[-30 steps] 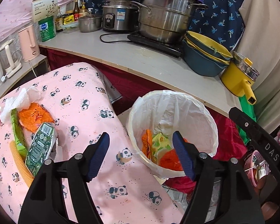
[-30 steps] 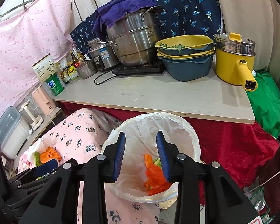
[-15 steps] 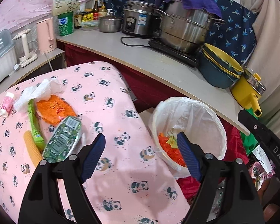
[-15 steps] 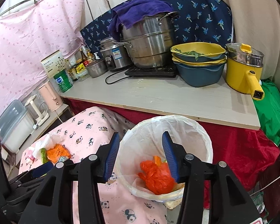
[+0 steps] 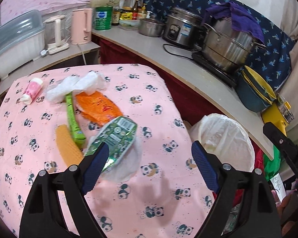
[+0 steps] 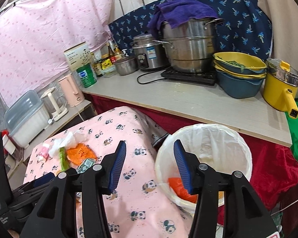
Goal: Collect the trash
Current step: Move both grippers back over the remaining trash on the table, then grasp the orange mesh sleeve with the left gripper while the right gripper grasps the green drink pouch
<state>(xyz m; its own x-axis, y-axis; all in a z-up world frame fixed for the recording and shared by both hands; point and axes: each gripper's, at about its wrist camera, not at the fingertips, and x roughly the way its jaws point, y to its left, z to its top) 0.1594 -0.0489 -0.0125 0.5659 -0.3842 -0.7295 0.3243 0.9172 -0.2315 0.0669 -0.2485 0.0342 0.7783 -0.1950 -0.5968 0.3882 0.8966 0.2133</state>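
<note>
**Litter on the cloth, bin alongside**

Left tongs [image 5: 151,166] are opening, empty, above the green wrapper [image 5: 114,136] on the panda-cloth surface [image 5: 159,107]. Right tongs [image 6: 150,168] gape empty, nothing between them. The lined bin [image 6: 204,130] holds orange trash [image 6: 178,188].

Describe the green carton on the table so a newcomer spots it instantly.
Find the table with the pink panda cloth. In the trash pile on it, the carton is the crushed flat piece nearest the left gripper, below the orange bag. Unlike the slim plain green wrapper beside it, it is wide, with printed labels and a silvery edge.
</note>
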